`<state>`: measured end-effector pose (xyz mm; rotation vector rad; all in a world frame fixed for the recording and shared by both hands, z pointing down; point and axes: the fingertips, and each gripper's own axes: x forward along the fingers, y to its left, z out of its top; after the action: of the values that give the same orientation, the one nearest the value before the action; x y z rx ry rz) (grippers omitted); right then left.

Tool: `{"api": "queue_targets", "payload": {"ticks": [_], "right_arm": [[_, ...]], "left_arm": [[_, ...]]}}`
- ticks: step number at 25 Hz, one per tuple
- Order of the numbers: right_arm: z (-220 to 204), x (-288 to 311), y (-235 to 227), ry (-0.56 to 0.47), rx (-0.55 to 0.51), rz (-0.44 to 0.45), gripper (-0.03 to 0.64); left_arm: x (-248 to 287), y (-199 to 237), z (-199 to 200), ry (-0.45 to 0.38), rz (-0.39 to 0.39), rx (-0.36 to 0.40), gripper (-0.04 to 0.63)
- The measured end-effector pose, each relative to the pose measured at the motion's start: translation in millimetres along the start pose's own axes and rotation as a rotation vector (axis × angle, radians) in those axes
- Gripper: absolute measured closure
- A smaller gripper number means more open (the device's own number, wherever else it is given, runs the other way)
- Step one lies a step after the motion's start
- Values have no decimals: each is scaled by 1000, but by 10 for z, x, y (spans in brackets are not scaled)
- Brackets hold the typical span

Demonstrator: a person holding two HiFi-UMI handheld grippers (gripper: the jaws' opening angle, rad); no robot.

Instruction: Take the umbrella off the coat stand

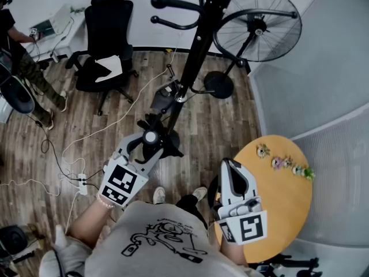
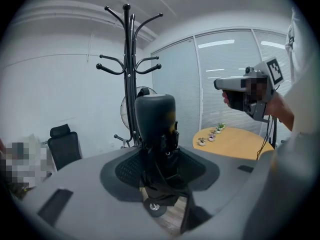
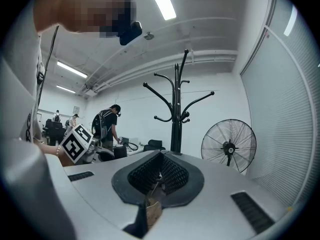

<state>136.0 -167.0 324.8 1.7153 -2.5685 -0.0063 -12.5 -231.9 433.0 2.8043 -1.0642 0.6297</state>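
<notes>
The black coat stand [image 1: 199, 33] rises from the wood floor ahead of me, its hooks bare in the left gripper view [image 2: 130, 69] and in the right gripper view [image 3: 176, 119]. My left gripper [image 1: 153, 146] is shut on a folded black umbrella [image 1: 167, 144], held apart from the pole. In the left gripper view the umbrella's thick handle [image 2: 155, 116] stands upright between the jaws [image 2: 157, 159], with its fabric hanging below. My right gripper [image 1: 229, 166] hangs over the table edge, level, with its jaws [image 3: 159, 176] together and nothing in them.
A floor fan [image 1: 256, 25] stands right of the coat stand. A black office chair [image 1: 104, 45] is at the back left. The round wooden table [image 1: 282, 206] at my right carries small potted plants [image 1: 282, 161]. Cables and a power strip [image 1: 82, 183] lie on the floor; a person [image 1: 23, 68] stands far left.
</notes>
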Motion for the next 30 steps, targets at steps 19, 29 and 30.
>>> {"api": "queue_targets", "payload": {"ticks": [19, 29, 30], "right_arm": [[-25, -1, 11, 8, 1, -3, 603], [-29, 30, 57, 14, -15, 6, 603], [-27, 30, 59, 13, -15, 6, 603]], "left_arm": [[-499, -231, 576, -94, -58, 28, 399], [-558, -220, 601, -88, -51, 26, 399], [-559, -223, 597, -86, -53, 28, 399]]}}
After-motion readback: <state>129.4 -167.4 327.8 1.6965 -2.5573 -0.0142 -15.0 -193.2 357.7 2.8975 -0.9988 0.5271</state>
